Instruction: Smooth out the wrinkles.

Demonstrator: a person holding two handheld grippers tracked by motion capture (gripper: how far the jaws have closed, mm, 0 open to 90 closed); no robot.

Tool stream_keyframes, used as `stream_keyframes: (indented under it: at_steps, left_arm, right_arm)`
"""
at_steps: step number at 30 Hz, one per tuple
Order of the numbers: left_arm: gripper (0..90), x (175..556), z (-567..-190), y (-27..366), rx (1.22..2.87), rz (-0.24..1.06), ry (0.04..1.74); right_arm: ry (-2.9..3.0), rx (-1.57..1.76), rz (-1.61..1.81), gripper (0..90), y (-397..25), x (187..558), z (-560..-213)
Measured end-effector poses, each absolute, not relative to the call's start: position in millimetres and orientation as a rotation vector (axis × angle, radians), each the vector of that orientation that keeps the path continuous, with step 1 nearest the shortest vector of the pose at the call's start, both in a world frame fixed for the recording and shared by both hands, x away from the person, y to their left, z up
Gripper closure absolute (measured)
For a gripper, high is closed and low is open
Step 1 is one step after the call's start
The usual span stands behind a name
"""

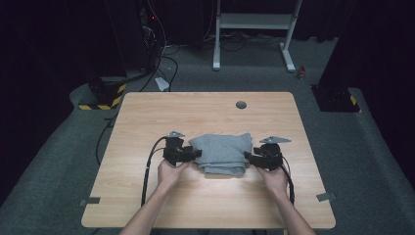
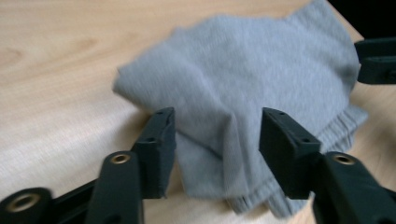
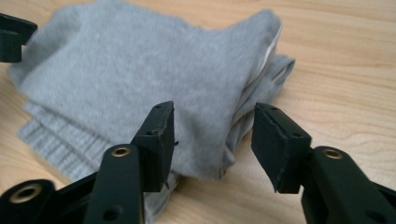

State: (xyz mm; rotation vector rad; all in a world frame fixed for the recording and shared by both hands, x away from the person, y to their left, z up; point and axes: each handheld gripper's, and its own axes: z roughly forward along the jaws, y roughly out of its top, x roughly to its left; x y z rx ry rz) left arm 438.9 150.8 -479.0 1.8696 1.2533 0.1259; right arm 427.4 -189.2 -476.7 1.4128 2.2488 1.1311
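On the wooden table point(image 1: 147, 117), seen from the high view, a folded grey garment point(image 1: 222, 152) lies near the middle, slightly toward the person's edge. Left gripper point(image 1: 195, 155) sits at the garment's left edge, right gripper point(image 1: 248, 157) at its right edge, both touching or just beside the fabric. The person's left hand point(image 1: 170, 172) and right hand point(image 1: 274, 177) hold them from below. Cables trail back from each gripper toward the near edge. A small dark round grommet point(image 1: 241, 105) sits at the far side of the tabletop.

Left gripper view: left gripper point(image 2: 217, 133) has its jaws spread apart, nothing clamped. Grey garment point(image 2: 243, 84) lies straight ahead, its near fold reaching in between the two jaws; ribbed hem at lower right. Whether the pads touch the cloth, cannot tell. The other gripper's black tip point(image 2: 376, 59) shows at the garment's far right edge.

Right gripper view: right gripper point(image 3: 212, 133) also has jaws wide apart, holding nothing. Garment point(image 3: 140, 74) in front, stacked folded layers with the corner edge sitting in the gap between the jaws; ribbed hem at lower left. The other gripper's tip point(image 3: 14, 37) shows at upper left, at the cloth's far edge.
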Motion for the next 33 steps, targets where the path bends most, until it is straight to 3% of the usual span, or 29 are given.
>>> stream_keyframes:
  at_steps: [5,20,25,33]
  left_arm:
    - [36.4,457,-477,149,1.868,0.107,1.303]
    - [37.4,482,-488,142,1.833,0.072,1.339]
    - [43.6,483,-490,139,1.822,0.058,1.314]
    - [65.7,484,-493,139,1.836,0.063,1.291]
  right_arm:
    - [2.215,1.449,1.154,45.7,-192,441,-471]
    - [2.236,1.533,1.148,46.9,-183,476,-476]
    - [2.256,1.533,1.152,53.0,-177,483,-480]
    - [2.295,1.531,1.154,68.9,-176,489,-485]
